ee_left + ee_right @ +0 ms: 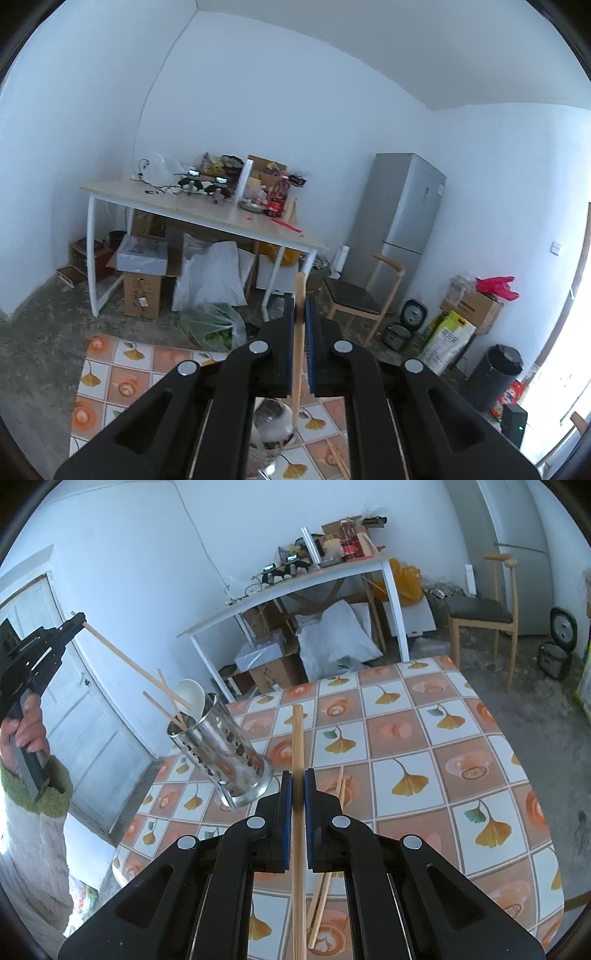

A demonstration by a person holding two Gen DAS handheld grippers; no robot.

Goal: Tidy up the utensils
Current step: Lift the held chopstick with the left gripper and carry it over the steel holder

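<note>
A perforated steel utensil holder (225,753) stands on the tiled-pattern tablecloth (424,746), holding a few chopsticks and a white spoon (190,696). My left gripper (79,619) is raised at the upper left, shut on a wooden chopstick (129,661) whose lower end slants down to the holder's mouth. The left wrist view shows that chopstick (297,350) pinched upright in the left gripper (300,306), with the holder (273,417) below. My right gripper (297,779) is shut on another chopstick (297,738) above the table. Loose chopsticks (341,786) lie just beyond its fingers.
A person's hand (27,723) with a green cuff holds the left gripper's handle. Beyond the table stand a cluttered white desk (207,210) with boxes and bags underneath, a wooden chair (480,613), a grey fridge (402,218) and a rice cooker (561,627). A white door (74,709) is at left.
</note>
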